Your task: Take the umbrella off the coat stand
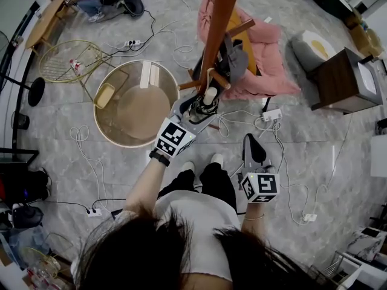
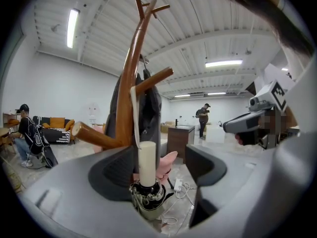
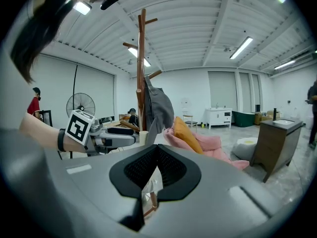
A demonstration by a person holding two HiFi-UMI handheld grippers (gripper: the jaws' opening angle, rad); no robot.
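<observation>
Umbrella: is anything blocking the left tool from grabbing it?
Nothing visible. The umbrella has its cream handle standing between the open jaws of the left tool. Its pale strap runs up along the coat stand.

Three cameras, one pole
Head view looks steeply down; both gripper views face the coat stand point(image 2: 128, 93), the left nearest.

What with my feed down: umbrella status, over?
Left gripper open around umbrella handle. Right gripper shut, empty. Umbrella hangs from coat stand; grey garment beside it.
</observation>
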